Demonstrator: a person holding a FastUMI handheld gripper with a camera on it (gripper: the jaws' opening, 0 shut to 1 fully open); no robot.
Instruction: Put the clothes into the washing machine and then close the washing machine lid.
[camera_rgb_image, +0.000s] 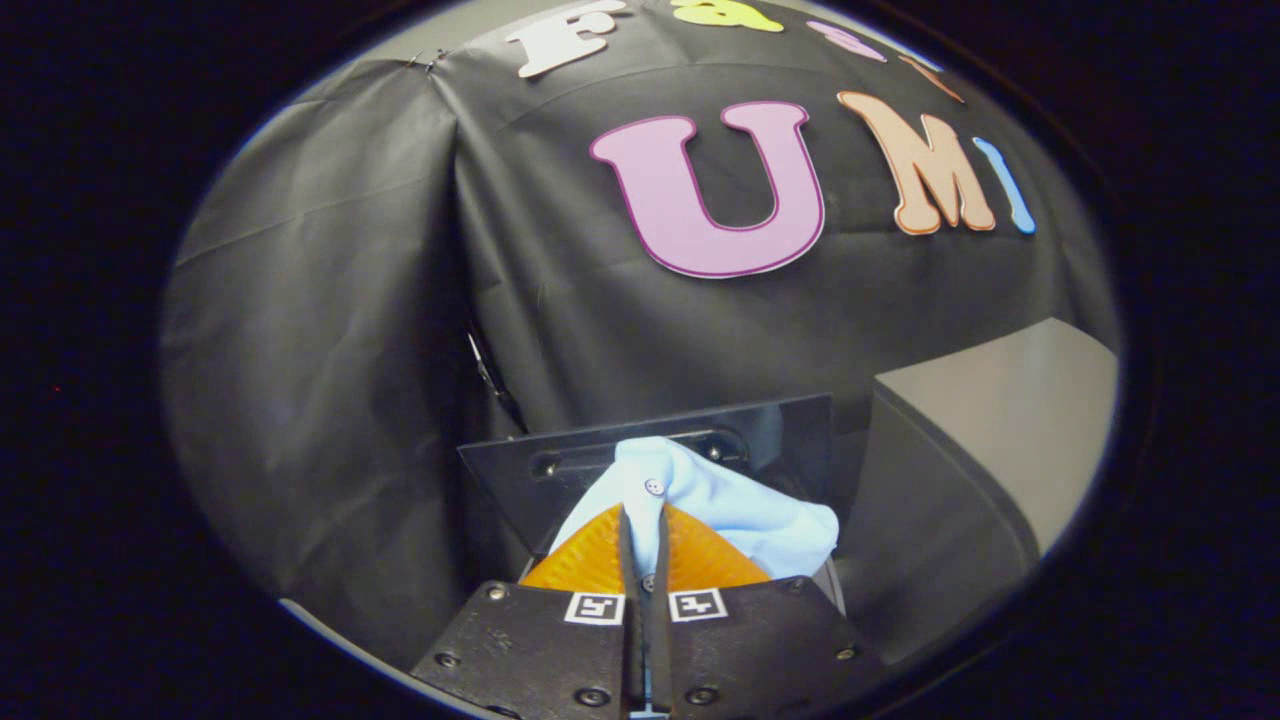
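Clothes: a pale blue buttoned garment (720, 500) is pinched in the tool (641, 530), its fingers nearly closed on a fold; soft, light, floppy, best held by bunched fabric; beyond hangs a dark raised lid (560, 470); grey washing machine (990, 440) alongside.

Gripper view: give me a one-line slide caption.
Hand-held gripper shut on a light blue garment, held up before the black cloth wall, grey washing machine alongside.
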